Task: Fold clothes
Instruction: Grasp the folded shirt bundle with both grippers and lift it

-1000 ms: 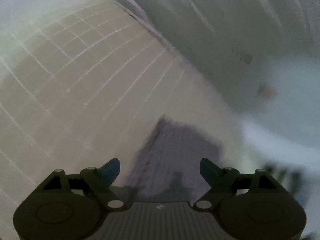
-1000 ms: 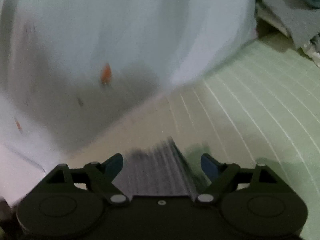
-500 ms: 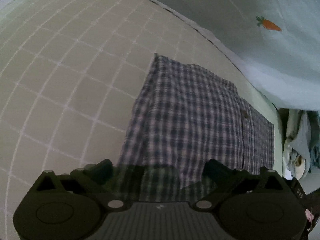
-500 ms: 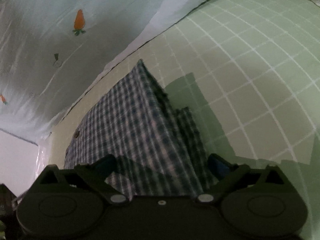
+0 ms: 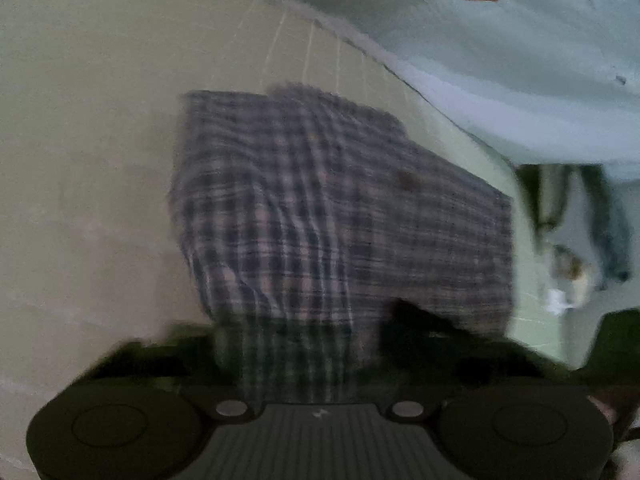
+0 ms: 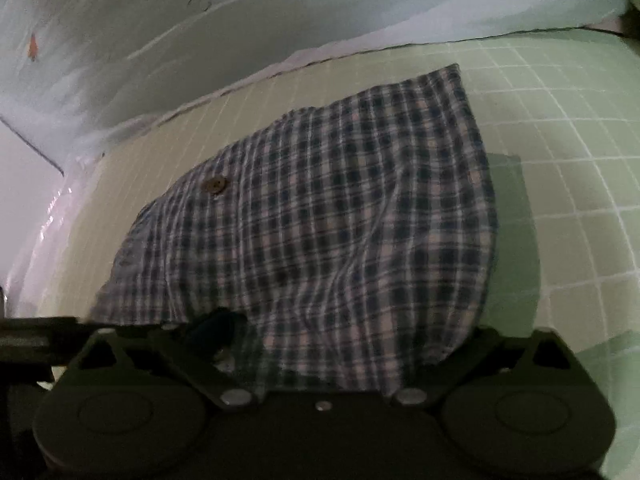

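Observation:
A blue-and-white plaid garment (image 5: 340,208) lies rumpled on the green gridded mat (image 5: 100,160); this left wrist view is blurred. Its near edge runs between the fingers of my left gripper (image 5: 308,332), whose jaws are closing around the cloth, and I see no pad pressing on it. In the right wrist view the same garment (image 6: 340,208) shows a brown button (image 6: 215,185). Its near edge drapes into my right gripper (image 6: 332,332), covering the right finger. Those jaws stand wide and are closing too.
A pale sheet with carrot prints (image 5: 520,60) lies along the mat's far side and appears in the right wrist view (image 6: 140,40) too. A heap of other clothes (image 5: 580,240) sits past the mat's right edge. Bare gridded mat (image 6: 560,160) lies right of the garment.
Both grippers have dropped closer to the plaid garment. Its near edge, flat half a second ago, is now bunched up between the fingers. The left fingers stand closer together.

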### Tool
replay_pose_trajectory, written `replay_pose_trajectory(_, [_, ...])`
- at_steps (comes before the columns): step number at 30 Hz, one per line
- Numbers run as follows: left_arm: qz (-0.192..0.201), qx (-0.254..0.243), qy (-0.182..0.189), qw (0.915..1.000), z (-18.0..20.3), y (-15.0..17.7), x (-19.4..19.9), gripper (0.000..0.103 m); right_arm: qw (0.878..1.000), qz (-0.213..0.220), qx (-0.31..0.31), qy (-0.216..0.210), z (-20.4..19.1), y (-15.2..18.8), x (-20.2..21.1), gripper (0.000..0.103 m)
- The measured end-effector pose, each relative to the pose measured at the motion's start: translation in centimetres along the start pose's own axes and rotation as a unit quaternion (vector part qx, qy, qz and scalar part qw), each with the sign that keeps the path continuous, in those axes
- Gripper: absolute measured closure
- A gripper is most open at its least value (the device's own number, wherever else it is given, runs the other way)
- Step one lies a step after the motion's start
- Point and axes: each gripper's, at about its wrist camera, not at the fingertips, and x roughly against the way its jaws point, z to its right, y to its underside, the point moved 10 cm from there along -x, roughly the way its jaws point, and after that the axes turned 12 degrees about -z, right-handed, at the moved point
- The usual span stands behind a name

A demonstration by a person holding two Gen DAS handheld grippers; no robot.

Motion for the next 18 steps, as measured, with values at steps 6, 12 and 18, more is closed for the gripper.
replay_pose_trajectory(6, [-0.009,-0.042,-0.02,0.9989,2.6,2.5,0.4,0.076,1.0,-0.003,-0.009,-0.022,-1.2,2.9,2.0,0.069])
replay_pose_trajectory(12, [-0.033,-0.121,-0.009,0.9921,8.0,7.1,-0.2,0.076,0.999,0.039,-0.036,0.008,1.8,6.4,7.2,0.07])
replay_pose_trajectory(18, [-0.063,-0.209,0.019,0.9758,16.4,10.1,-3.3,0.076,0.989,0.096,-0.104,0.045,8.4,9.8,13.9,0.07])
